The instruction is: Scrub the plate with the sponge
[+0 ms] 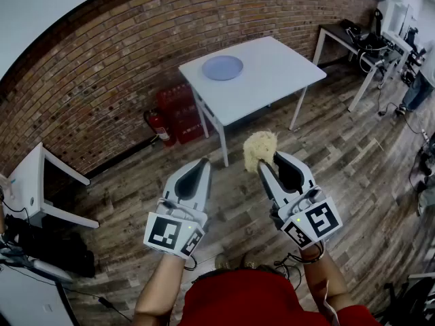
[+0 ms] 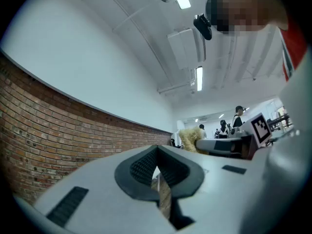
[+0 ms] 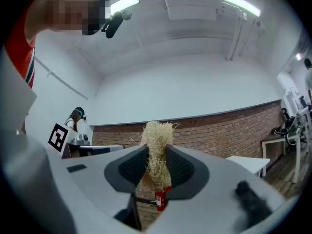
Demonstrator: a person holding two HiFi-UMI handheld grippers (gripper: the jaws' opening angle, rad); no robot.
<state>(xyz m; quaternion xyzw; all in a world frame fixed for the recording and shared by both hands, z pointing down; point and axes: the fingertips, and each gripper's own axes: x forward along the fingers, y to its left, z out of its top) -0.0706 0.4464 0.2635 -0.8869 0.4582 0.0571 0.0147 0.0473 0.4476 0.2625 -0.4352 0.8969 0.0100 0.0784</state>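
right gripper (image 1: 270, 161), sponge (image 1: 260, 148); beyond, perhaps red crates (image 1: 180, 109)

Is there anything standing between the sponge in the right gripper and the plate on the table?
Nothing visible does. The right gripper holds the sponge in the air short of the white table, and the plate lies alone on the tabletop. In the head view only open wooden floor lies between them.
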